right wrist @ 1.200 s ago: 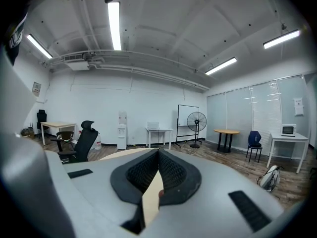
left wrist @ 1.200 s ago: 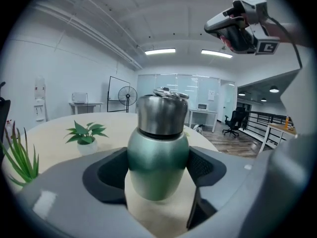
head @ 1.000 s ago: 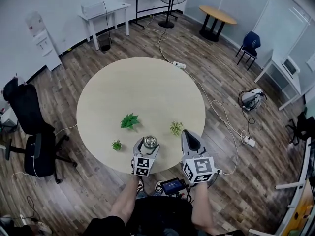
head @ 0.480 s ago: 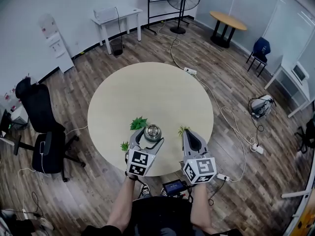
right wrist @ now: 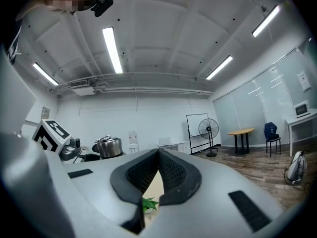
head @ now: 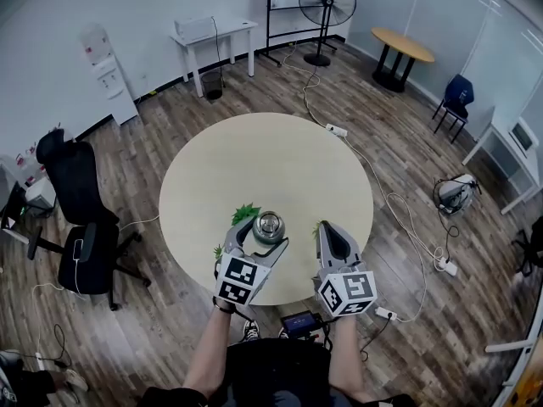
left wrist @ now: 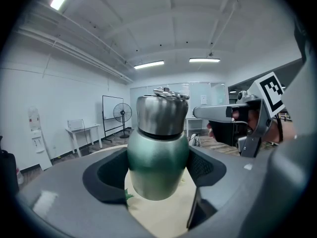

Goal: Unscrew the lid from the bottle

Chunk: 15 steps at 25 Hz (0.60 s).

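Two grippers, both mine. Lower centre, left: my left gripper [head: 260, 238] clamped on the green bottle [head: 269, 225], steel lid [left wrist: 162, 114] on, base clear of the round table [head: 254, 164]. Just right: my right gripper [head: 328, 231], jaws pressed together, empty.

The left gripper [head: 261, 239] and the right gripper [head: 327, 227] had smooth grey shells that narrowed toward the jaws. Their pads [right wrist: 173, 175] were black, with a fine mesh texture. Each gripper carried a white cube [head: 348, 292] printed with black square markers. The person wore dark clothing [head: 263, 380], and the sleeves stopped above the forearms.
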Motion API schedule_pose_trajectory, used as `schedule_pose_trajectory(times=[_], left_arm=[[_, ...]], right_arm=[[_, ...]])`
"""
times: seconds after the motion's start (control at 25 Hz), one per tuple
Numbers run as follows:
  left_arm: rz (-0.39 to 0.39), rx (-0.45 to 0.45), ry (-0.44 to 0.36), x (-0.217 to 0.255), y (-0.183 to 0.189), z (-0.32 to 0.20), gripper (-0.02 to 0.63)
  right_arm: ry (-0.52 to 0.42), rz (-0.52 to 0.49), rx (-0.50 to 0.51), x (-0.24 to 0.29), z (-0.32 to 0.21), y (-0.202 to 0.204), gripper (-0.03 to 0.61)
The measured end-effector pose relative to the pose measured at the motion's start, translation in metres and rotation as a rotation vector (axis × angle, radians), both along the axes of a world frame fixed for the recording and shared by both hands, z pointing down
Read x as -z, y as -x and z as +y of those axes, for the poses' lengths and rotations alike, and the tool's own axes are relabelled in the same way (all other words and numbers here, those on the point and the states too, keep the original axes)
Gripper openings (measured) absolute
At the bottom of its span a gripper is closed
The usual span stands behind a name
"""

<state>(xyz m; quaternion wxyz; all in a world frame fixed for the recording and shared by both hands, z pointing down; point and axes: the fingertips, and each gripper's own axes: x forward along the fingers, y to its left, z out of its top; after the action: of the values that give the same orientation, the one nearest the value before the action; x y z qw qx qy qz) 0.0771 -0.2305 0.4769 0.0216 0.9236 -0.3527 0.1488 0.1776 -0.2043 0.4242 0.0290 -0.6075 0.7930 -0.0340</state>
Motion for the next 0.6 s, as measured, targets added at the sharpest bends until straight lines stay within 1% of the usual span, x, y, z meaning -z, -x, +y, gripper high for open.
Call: schedule_pose_trajectory(times=[0.16, 0.2, 0.24, 0.28, 0.36, 0.4, 0.44, 0.6], left_arm=[[-0.003, -0.008, 0.000, 0.000, -0.004, 0.003, 0.361], [-0.001, -0.009, 0.001, 0.000, -0.005, 0.004, 0.361], [0.001, -0.010, 0.001, 0.000, -0.005, 0.004, 0.360], [0.002, -0.011, 0.001, -0.001, -0.005, 0.004, 0.362], [0.003, -0.011, 0.000, -0.001, -0.004, 0.004, 0.361], [0.003, -0.011, -0.001, -0.001, -0.004, 0.004, 0.362], [0.003, -0.010, -0.001, 0.000, -0.003, 0.004, 0.362], [-0.001, -0.007, 0.000, 0.000, -0.004, 0.003, 0.362]], right_arm=[[-0.013, 0.025, 0.016, 0.004, 0.002, 0.004, 0.010], [-0.016, 0.025, 0.034, 0.005, 0.002, 0.007, 0.098], [-0.020, 0.022, 0.054, 0.006, 0.003, 0.010, 0.162], [-0.027, 0.016, 0.070, 0.006, 0.004, 0.013, 0.196], [-0.043, 0.009, 0.085, 0.008, 0.004, 0.016, 0.286], [-0.045, 0.012, 0.086, 0.009, 0.004, 0.016, 0.317], [-0.043, 0.018, 0.085, 0.010, 0.004, 0.016, 0.327], [-0.046, 0.021, 0.099, 0.013, 0.005, 0.015, 0.310]])
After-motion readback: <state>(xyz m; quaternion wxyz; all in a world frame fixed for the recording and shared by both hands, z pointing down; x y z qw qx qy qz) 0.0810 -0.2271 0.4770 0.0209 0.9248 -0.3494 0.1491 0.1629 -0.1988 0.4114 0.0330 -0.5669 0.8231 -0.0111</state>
